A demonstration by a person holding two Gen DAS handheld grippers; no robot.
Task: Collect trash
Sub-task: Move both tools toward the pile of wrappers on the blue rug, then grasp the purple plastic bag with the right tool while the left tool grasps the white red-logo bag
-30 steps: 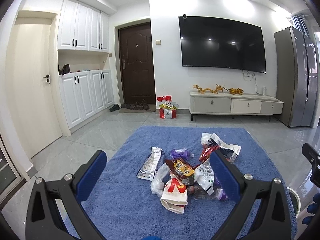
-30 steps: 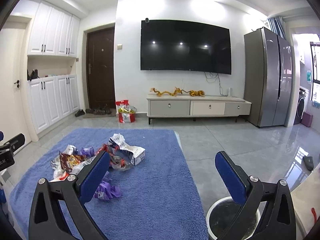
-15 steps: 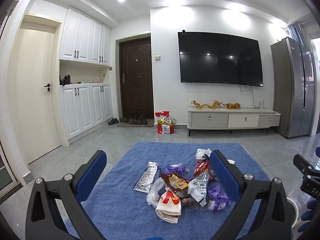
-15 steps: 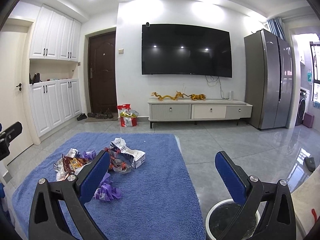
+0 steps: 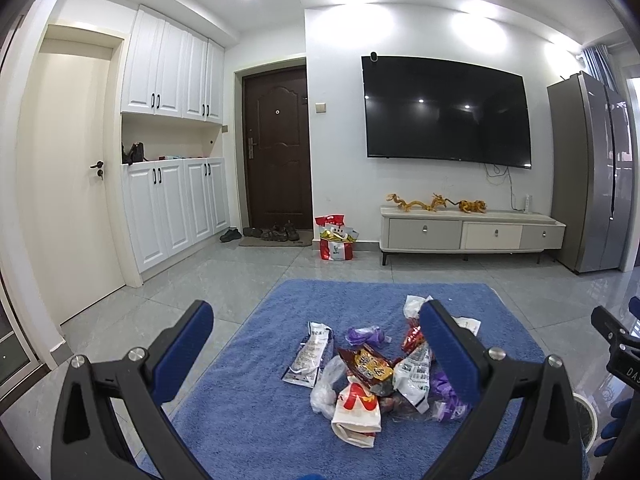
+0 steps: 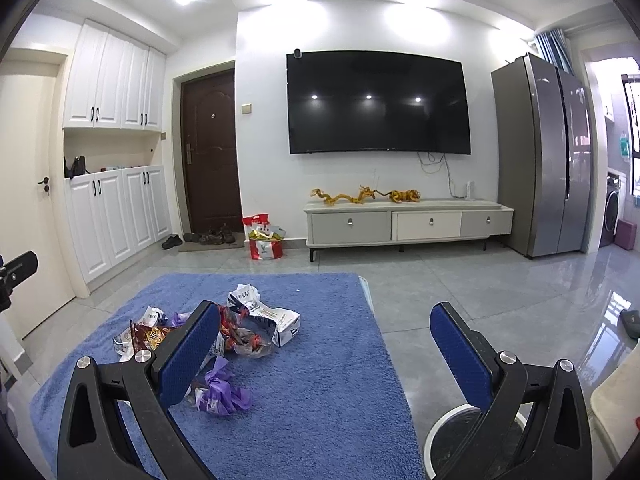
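A pile of trash (image 5: 372, 372) lies on a blue rug (image 5: 248, 420): snack wrappers, a white-and-red paper bag (image 5: 356, 408), clear and purple plastic bags. In the right wrist view the pile (image 6: 240, 332) lies at the rug's left part (image 6: 328, 380), with a purple bag (image 6: 224, 396) nearest. My left gripper (image 5: 316, 356) is open and empty, held above the rug in front of the pile. My right gripper (image 6: 324, 352) is open and empty, to the right of the pile. A white-rimmed bin (image 6: 452, 428) stands on the floor under the right finger.
A TV cabinet (image 6: 408, 224) and a wall TV (image 6: 376, 104) stand at the far wall. A red bag (image 6: 264, 240) stands by the dark door (image 6: 208, 152). A grey fridge (image 6: 548, 156) is at the right, white cupboards (image 5: 172, 208) at the left. Grey tiles surround the rug.
Both views have tilted upward: the pile and rug sit lower in the frames and more ceiling shows. Both grippers stay open.
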